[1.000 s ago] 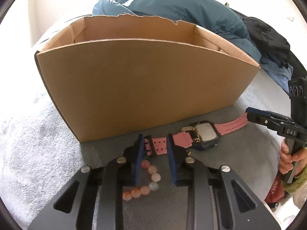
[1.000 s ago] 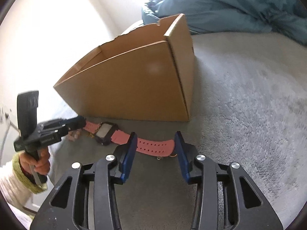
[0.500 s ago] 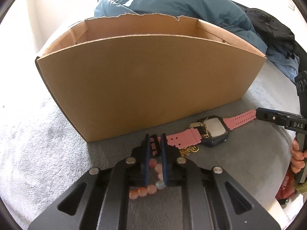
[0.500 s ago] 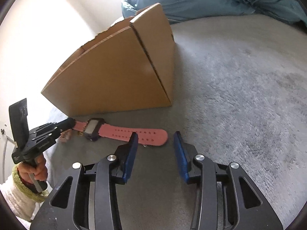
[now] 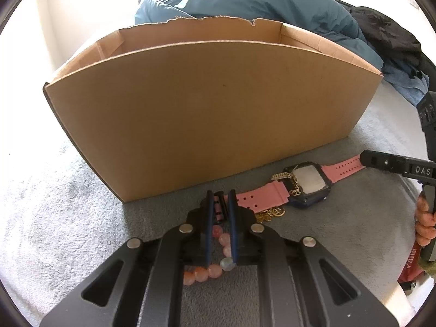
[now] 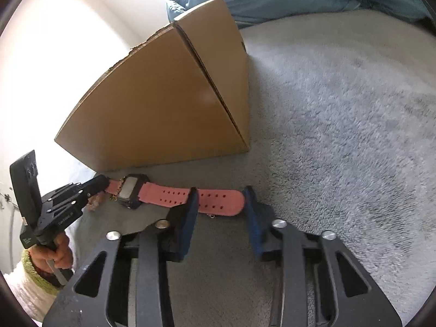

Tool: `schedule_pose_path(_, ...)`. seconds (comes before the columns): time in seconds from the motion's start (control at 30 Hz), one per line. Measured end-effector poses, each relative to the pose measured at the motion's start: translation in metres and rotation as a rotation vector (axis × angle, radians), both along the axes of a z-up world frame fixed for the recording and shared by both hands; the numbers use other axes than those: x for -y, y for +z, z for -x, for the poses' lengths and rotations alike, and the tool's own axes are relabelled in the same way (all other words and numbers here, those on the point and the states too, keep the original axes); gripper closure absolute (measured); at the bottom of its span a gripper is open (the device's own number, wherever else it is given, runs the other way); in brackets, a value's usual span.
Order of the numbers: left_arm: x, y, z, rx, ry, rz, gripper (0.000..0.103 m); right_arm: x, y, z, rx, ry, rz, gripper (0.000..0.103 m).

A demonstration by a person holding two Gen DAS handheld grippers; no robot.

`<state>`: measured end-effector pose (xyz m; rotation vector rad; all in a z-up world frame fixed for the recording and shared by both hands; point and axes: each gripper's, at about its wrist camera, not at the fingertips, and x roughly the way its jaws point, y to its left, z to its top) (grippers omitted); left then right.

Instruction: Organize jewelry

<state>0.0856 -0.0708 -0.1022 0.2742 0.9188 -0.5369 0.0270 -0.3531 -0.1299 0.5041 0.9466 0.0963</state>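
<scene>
- The open brown cardboard box (image 5: 207, 114) fills the middle of my left view and stands on the grey fleecy blanket (image 6: 340, 114); I judge it the place for the jewelry.
- The pink rubber-strapped watch with a dark square case (image 5: 308, 182) lies flat just in front of the box, at lower right of centre in the left view. I judge it light, with a floppy strap and a stiff case, so a pinch on the strap should carry it.
- My left tongs (image 5: 219, 212) are clamped together on the buckle end of that strap, low in the frame.
- My right tongs (image 6: 219, 204) stand wide apart around the strap's free end, not touching that I can tell.
- The string of peach and pale round beads (image 5: 215, 261) lies under my left tongs; smooth, likely to roll.
- The thin gold chain (image 5: 272, 212) is tangled by the watch case; fine and snag-prone.
</scene>
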Motion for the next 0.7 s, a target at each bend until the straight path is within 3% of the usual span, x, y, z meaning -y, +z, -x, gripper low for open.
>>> schedule_pose_path(0.03,0.0,0.001,0.0,0.005,0.002,-0.003,0.094,-0.001,0.002,0.0,0.0,-0.007,0.025,0.087)
schedule_pose_path(0.13,0.0,0.004,0.003,0.014,0.005,0.002,0.095,0.0,0.012,0.004,0.021,-0.021,0.046,0.098)
schedule_pose_path(0.7,-0.003,0.054,0.042,0.107,-0.023,0.09,0.101,-0.047,0.123,0.035,0.282,0.048,0.315,0.102)
